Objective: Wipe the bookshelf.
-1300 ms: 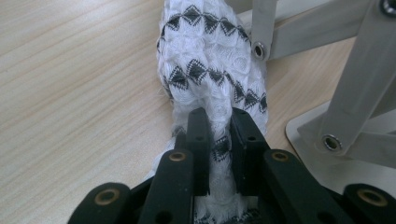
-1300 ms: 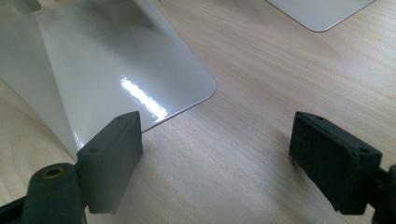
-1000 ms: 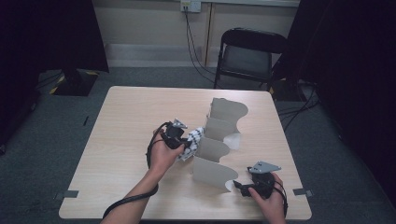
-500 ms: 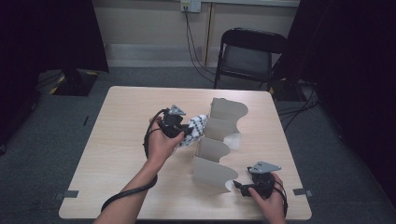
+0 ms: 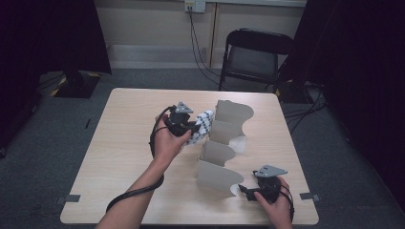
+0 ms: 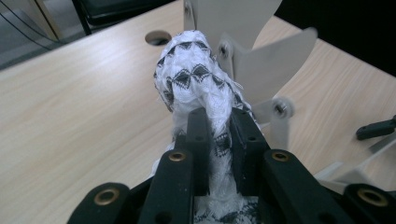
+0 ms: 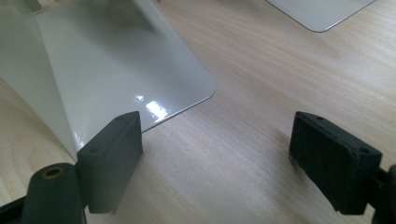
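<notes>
Since the earlier frame we have lifted our left gripper (image 5: pixel 195 128) up-frame, clenched on the white cloth with black diamond pattern (image 5: pixel 201 125) just left of the grey zigzag divider (image 5: pixel 224 143). Our right gripper (image 5: pixel 244 190) rests released on the light wooden counter (image 5: pixel 119 143), lower right.

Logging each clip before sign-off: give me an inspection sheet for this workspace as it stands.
Surface: light wood table with a round hole near the far edge, seen in the left gripper view.
Job's things: white cloth with black pattern, bunched; grey zigzag divider rack standing upright.
Clutter: nothing seen.
Grippers: left gripper shut on the cloth, held above the table beside the rack; right gripper open, low over the table, one jaw at the rack's foot plate.
Cables: black cable trailing along the left forearm; wall cables behind.
Surroundings: folding chair, grey carpet, dark curtains.
</notes>
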`<state>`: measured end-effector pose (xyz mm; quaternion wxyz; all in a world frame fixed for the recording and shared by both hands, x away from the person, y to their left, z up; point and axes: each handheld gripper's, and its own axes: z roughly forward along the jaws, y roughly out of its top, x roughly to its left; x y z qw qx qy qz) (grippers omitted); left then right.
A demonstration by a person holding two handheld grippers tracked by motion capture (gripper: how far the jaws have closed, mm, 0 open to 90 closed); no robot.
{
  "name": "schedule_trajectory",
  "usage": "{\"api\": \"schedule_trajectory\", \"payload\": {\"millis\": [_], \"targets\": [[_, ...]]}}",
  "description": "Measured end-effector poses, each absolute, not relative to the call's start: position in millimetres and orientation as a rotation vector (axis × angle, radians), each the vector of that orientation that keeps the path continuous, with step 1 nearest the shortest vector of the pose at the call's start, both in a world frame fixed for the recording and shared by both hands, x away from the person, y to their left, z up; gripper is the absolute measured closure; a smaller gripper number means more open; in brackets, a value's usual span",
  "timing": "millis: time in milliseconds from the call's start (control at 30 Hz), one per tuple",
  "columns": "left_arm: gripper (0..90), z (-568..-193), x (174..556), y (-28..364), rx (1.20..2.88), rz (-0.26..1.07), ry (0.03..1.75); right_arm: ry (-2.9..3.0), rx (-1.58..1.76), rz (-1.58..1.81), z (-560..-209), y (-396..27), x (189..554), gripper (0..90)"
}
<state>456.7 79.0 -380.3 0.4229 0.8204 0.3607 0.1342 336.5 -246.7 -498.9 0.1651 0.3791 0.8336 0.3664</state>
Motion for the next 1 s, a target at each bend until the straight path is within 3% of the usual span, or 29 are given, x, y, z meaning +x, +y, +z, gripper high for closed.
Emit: {"api": "schedule_trajectory", "payload": {"millis": [333,1000], "targets": [[79.4,-423,458,73,2.095,0.273,0.945,2.377,1.080,1.044,-499,-247,336,16.4],[79.4,-472,451,79,2.181,0.232,0.998,2.376,1.077,1.045,-499,-247,336,16.4]]}}
